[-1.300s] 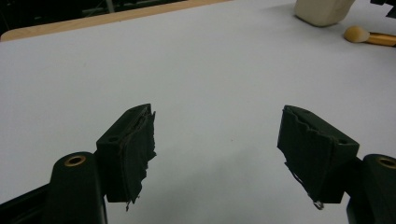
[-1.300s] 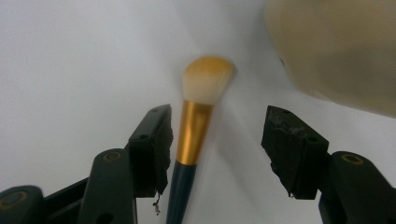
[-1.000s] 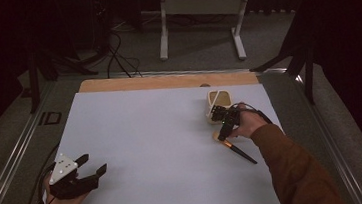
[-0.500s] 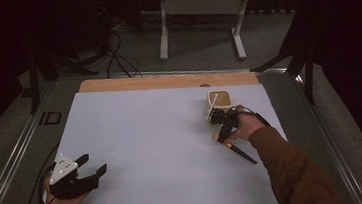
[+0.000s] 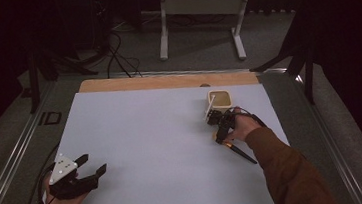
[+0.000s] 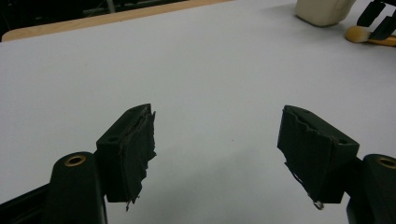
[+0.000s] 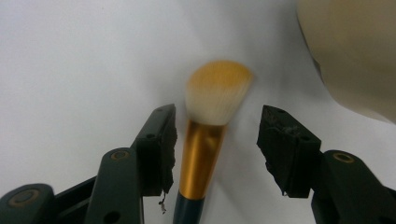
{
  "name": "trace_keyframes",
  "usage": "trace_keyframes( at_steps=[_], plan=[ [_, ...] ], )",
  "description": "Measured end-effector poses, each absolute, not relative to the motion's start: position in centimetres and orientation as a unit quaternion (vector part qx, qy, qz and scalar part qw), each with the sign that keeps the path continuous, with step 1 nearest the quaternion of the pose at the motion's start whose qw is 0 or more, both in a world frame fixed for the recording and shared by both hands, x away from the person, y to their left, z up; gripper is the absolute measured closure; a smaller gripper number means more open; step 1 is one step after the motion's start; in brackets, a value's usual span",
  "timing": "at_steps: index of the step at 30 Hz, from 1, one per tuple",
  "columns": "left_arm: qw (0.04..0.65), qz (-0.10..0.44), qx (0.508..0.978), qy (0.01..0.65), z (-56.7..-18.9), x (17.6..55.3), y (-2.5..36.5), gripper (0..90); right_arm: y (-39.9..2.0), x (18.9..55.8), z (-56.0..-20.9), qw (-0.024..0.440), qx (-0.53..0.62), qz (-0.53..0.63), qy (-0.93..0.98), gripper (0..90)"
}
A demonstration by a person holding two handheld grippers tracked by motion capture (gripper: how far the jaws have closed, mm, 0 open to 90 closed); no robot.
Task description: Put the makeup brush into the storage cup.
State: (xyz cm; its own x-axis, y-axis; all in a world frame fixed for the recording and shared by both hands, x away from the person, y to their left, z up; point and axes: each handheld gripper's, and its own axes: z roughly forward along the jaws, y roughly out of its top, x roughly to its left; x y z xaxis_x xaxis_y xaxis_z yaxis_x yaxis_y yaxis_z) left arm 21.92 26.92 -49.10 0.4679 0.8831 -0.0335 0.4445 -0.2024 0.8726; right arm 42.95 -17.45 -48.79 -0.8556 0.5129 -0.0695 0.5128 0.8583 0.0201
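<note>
The makeup brush (image 7: pixel 205 135) lay flat on the white table (image 5: pixel 142 136), bristles pointing to twelve o'clock in the right gripper view, gold ferrule between the jaws of the right gripper (image 7: pixel 215 149). Those jaws had just been closing; the left pad touched the ferrule, the right pad stood clear (no grasp yet). A cream cup (image 5: pixel 219 100) stood near, at one o'clock. The left gripper (image 6: pixel 217 154) rested released, well apart at eight o'clock in the high view.
</note>
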Motion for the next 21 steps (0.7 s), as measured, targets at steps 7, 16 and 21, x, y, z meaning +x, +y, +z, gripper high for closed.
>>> trace_keyframes(
  at_steps=[7, 16, 21],
  plan=[
    [0.441, 0.249, 0.734, 0.452, -49.1, 21.9, 26.9, 27.4, -17.4, 43.3, -49.4, 0.026, 0.276, -0.004, 0.961, 49.8],
    [0.442, 0.249, 0.734, 0.452, -49.1, 21.9, 27.0, 27.3, -17.4, 43.5, -49.9, 0.012, 0.288, -0.009, 0.958, 55.1],
    [0.441, 0.249, 0.734, 0.452, -49.1, 21.9, 26.9, 27.4, -17.3, 43.5, -49.9, 0.005, 0.292, -0.011, 0.956, 59.5]
  ],
)
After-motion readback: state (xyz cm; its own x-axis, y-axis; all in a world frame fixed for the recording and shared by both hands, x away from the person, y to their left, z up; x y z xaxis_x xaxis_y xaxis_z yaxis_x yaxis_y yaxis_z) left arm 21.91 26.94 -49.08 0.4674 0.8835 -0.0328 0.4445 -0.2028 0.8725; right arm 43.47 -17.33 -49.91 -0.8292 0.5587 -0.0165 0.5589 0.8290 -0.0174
